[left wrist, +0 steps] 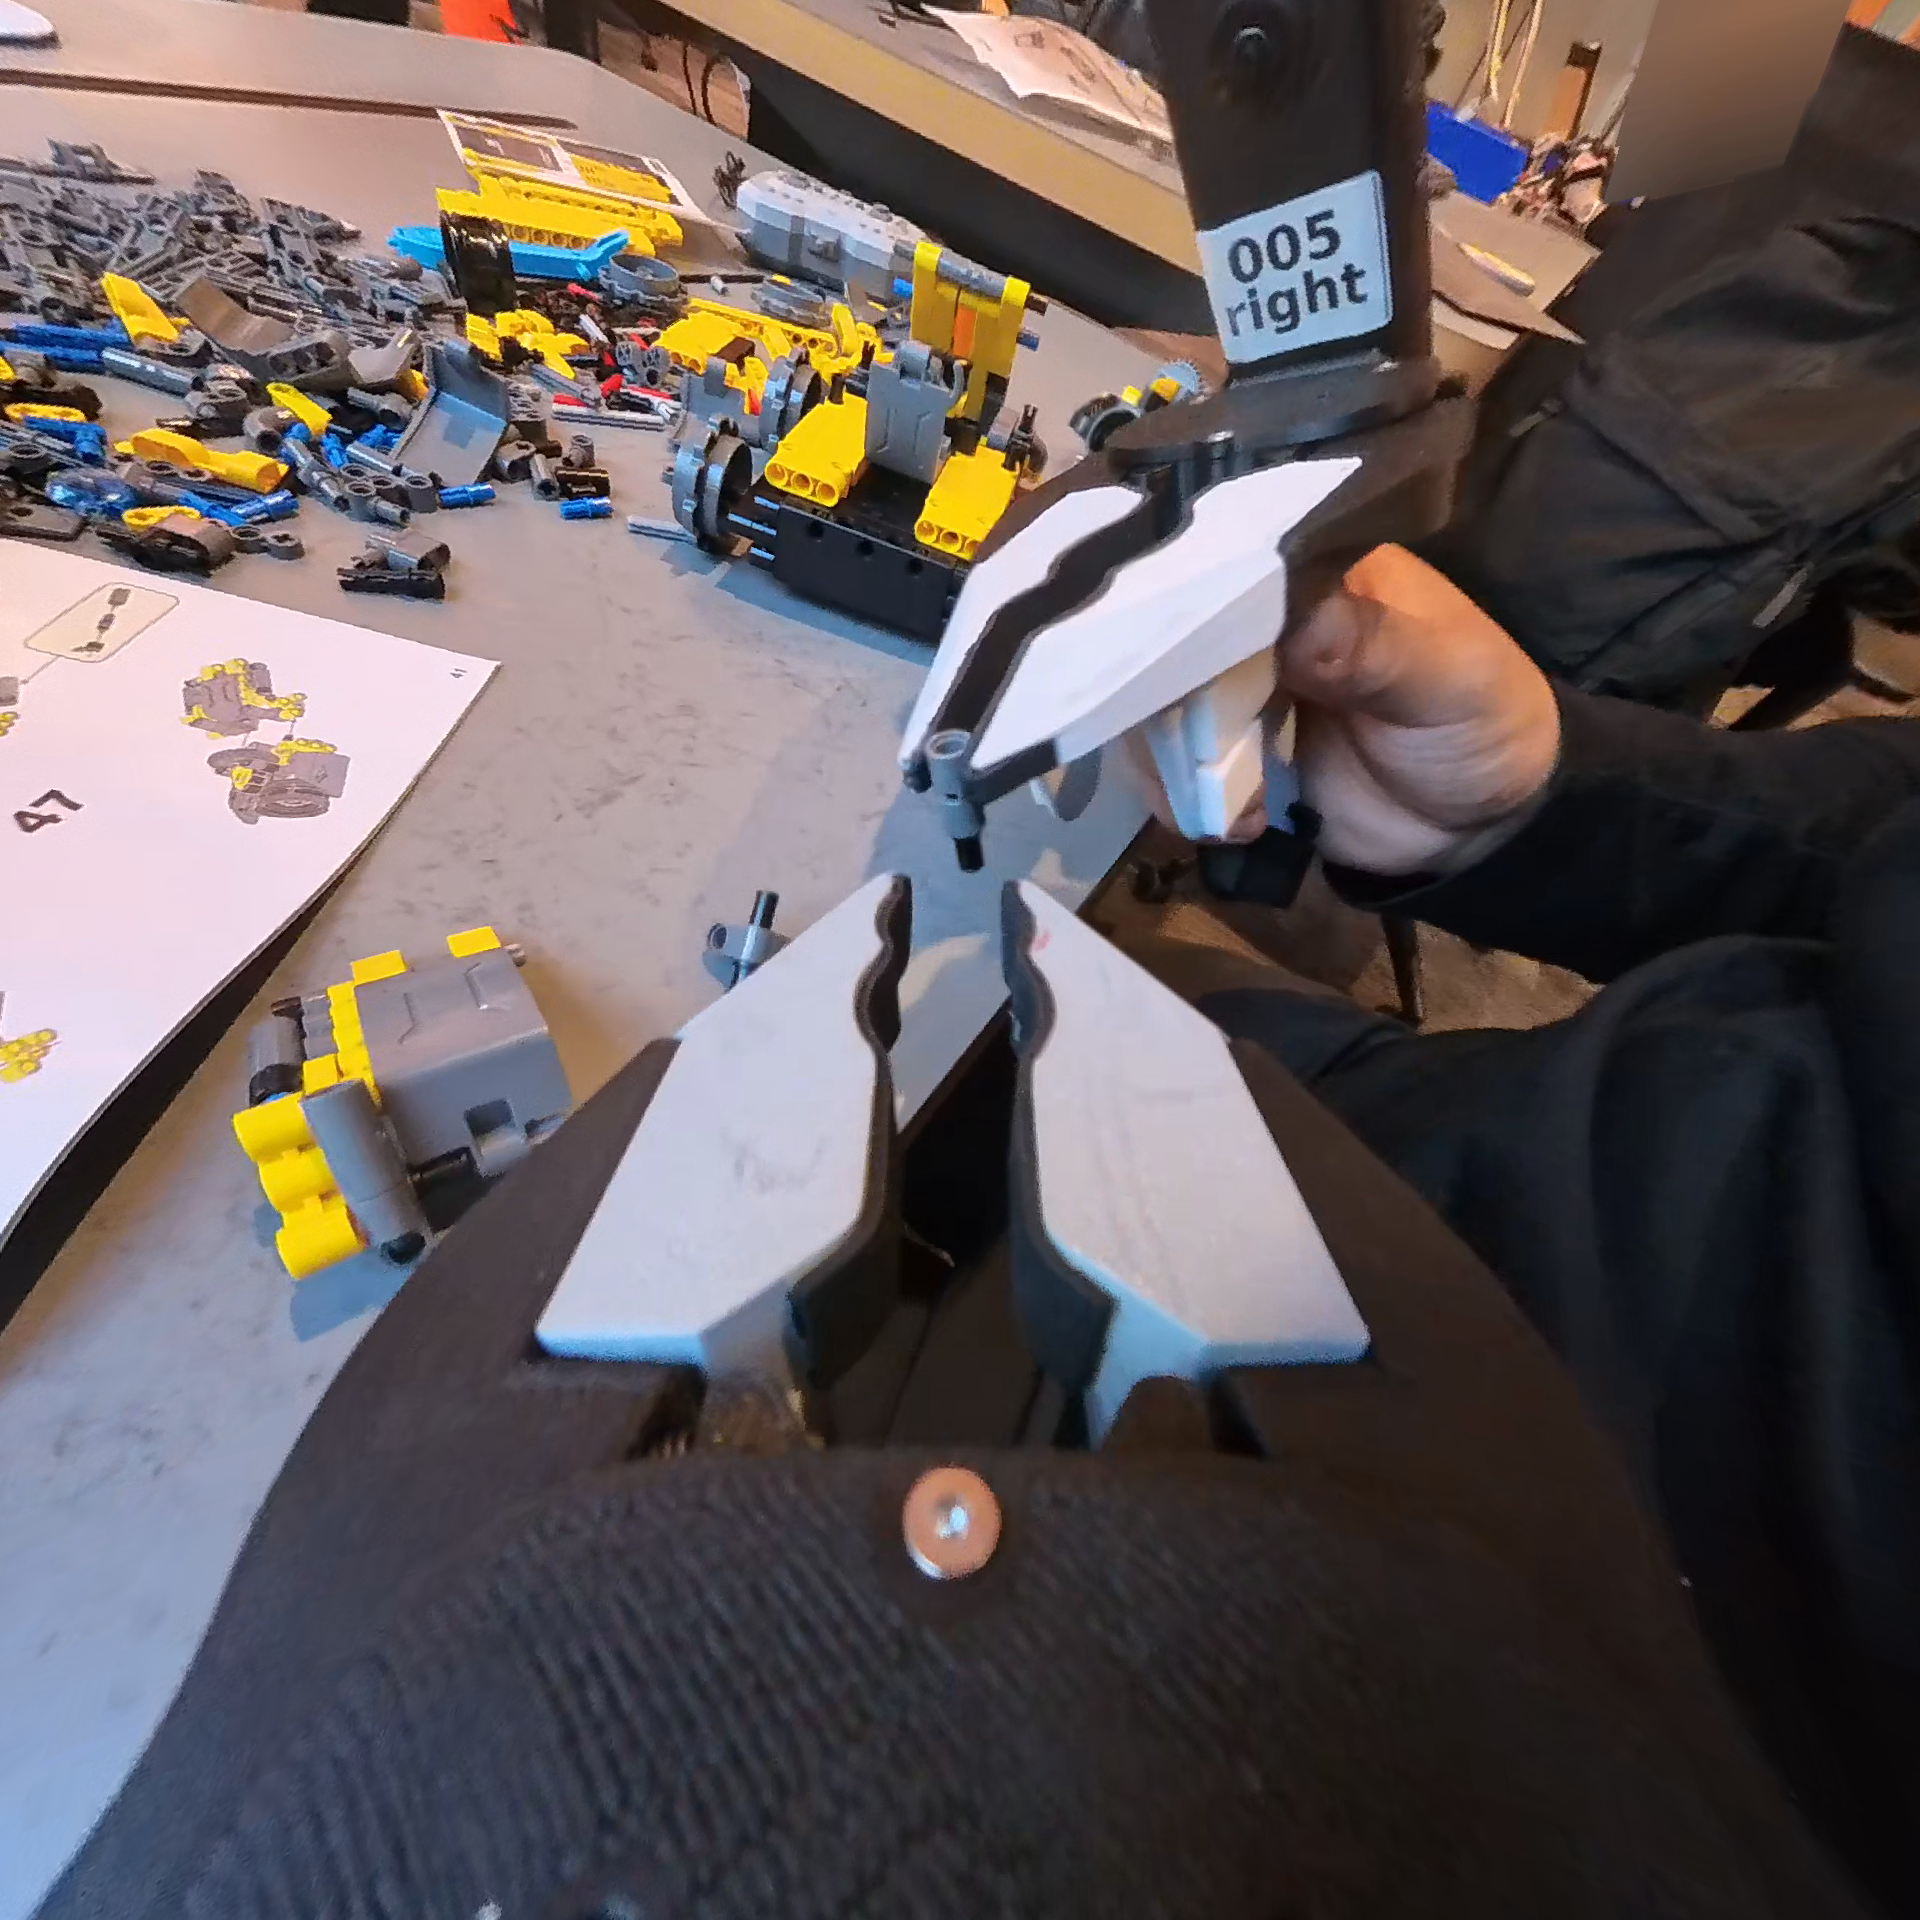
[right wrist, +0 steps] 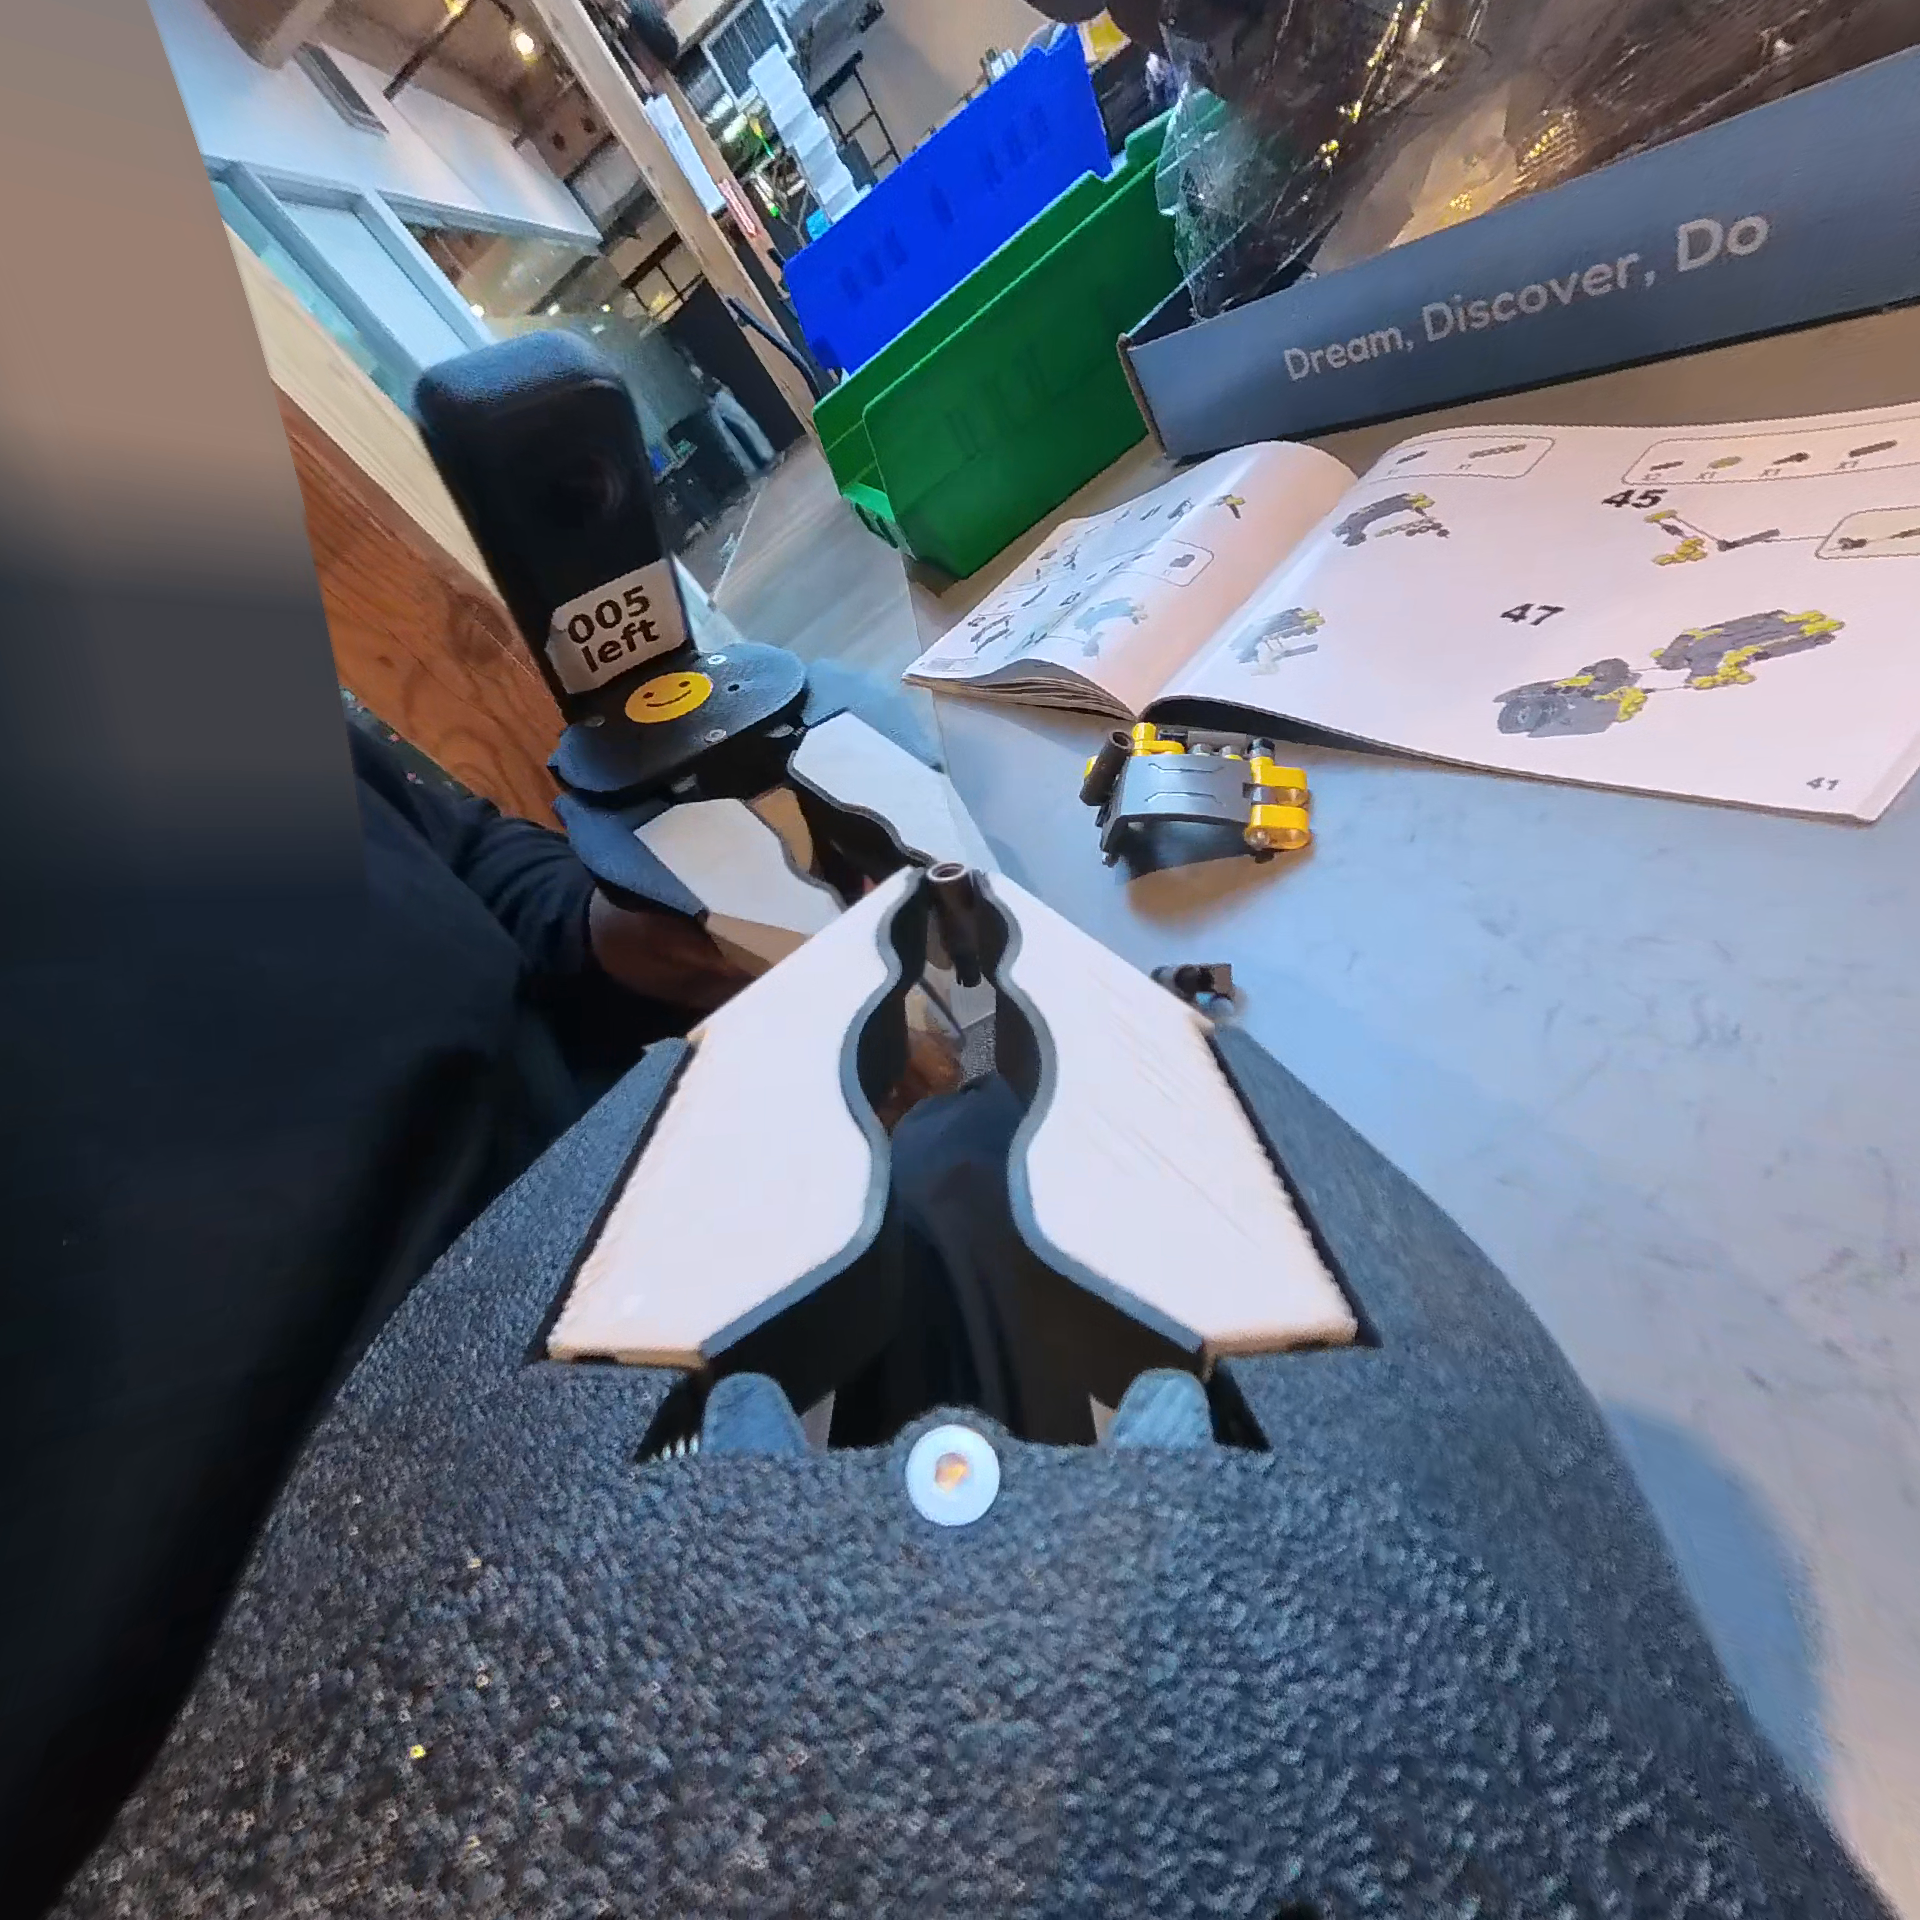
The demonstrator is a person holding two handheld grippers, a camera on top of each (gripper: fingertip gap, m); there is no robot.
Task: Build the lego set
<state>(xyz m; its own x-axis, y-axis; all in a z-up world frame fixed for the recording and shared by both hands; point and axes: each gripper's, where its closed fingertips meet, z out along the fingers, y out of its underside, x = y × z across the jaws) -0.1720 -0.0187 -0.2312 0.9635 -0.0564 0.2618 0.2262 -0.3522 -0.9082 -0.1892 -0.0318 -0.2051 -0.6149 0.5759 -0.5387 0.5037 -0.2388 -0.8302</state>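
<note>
1. Two grippers are seen facing each other just off the table (left wrist: 644, 727) edge. The right gripper (left wrist: 940, 774) is pinched on a small grey connector (left wrist: 954, 774) with a black pin end, which hangs down from its fingertips.
2. The left gripper (left wrist: 956, 914) is spread, with nothing between its fingers (left wrist: 769, 1101); the connector's black end sits just ahead of and above its tips, not touching them.
3. In the right wrist view the connector (right wrist: 956, 914) is held at the very tips of the right gripper (right wrist: 951, 904), tilted a little; the left gripper (right wrist: 831, 831) lies just beyond it.
4. Just to the left of the left gripper, a grey and yellow sub-assembly (left wrist: 400, 1101) rests on the table, with a loose grey pin piece (left wrist: 743, 935) near the left fingertip. An open instruction booklet (left wrist: 208, 790) and a heap of loose parts (left wrist: 260, 364) lie farther ahead-left.
5. As a judgement: the grip is shallow, so the piece could twist or slip; the pinch is best kept firm and steady, and any contact lined up along the pin's axis.
</note>
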